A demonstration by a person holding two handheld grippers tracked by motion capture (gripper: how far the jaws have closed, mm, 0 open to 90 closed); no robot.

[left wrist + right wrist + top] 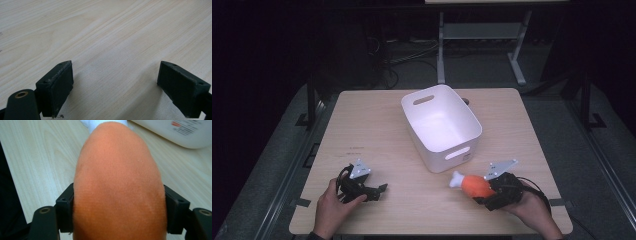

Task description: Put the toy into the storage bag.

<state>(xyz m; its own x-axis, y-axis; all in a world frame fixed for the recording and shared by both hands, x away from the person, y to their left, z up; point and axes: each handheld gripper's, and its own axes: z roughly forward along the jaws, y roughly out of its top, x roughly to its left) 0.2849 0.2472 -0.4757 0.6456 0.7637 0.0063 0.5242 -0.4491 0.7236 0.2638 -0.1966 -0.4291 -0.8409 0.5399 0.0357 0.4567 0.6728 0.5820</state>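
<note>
An orange plush drumstick (476,185) with a white bone end sits in my right gripper (492,192) near the table's front right. Its white end points toward the white bin (441,126). In the right gripper view both pads press the sides of the orange drumstick (117,185), which bulges between them. My left gripper (379,190) rests at the front left, held by a hand. In the left gripper view my left gripper (115,87) has its jaws wide apart over bare wood, nothing between them.
The empty white bin with handle slots stands in the middle of the wooden table (362,130); its lower wall (175,132) is just beyond the drumstick. Dark floor, cables and a table frame (441,45) lie beyond the far edge.
</note>
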